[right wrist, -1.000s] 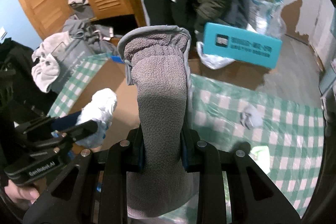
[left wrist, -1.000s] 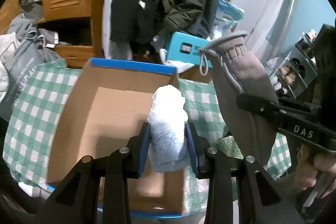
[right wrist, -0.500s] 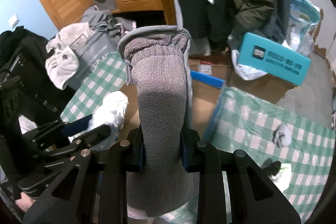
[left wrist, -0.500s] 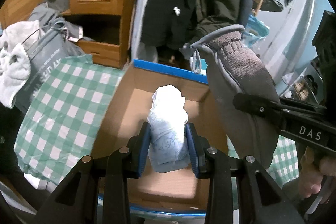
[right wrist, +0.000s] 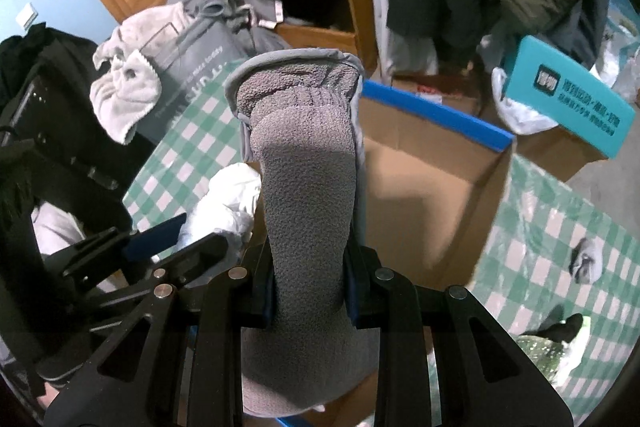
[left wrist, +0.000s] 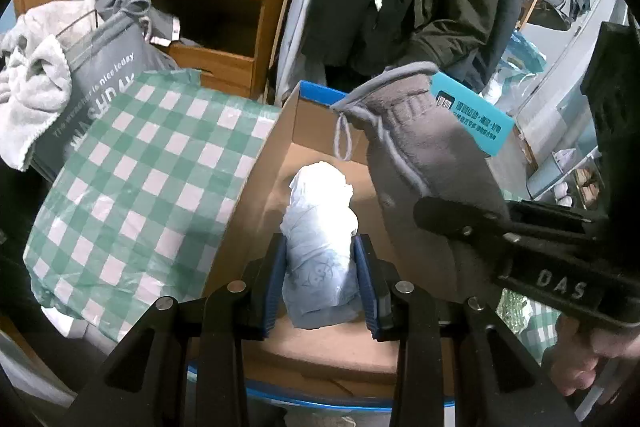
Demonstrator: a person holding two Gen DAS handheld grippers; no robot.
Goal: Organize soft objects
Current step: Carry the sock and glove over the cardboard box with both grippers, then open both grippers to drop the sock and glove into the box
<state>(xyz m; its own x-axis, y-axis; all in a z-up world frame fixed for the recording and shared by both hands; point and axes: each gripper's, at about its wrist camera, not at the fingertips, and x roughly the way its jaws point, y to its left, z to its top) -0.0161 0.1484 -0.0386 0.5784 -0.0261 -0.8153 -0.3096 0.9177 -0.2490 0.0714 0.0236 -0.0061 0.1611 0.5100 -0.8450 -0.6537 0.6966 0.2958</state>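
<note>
evidently both grippers were partly closed, each clamped on a soft thing above the cardboard box [left wrist: 256, 203]. the left gripper [left wrist: 324, 283] pinched a pale blue bundle [left wrist: 320, 227] between its blue pads [left wrist: 366, 279], the bundle standing on end over the box floor, its long axis running away from the camera along the fingers. the right gripper [right wrist: 308, 287] squeezed a grey fleece glove [right wrist: 308, 187] at mid-length, the cuff pointing forward and up above the box's blue rim [right wrist: 436, 119], the rest drooping behind the jaws. in the left wrist view the glove [left wrist: 424, 167] hung just right of the bundle, over the box's right side. a green checked cloth [left wrist: 140, 187] lay left of the box.
</note>
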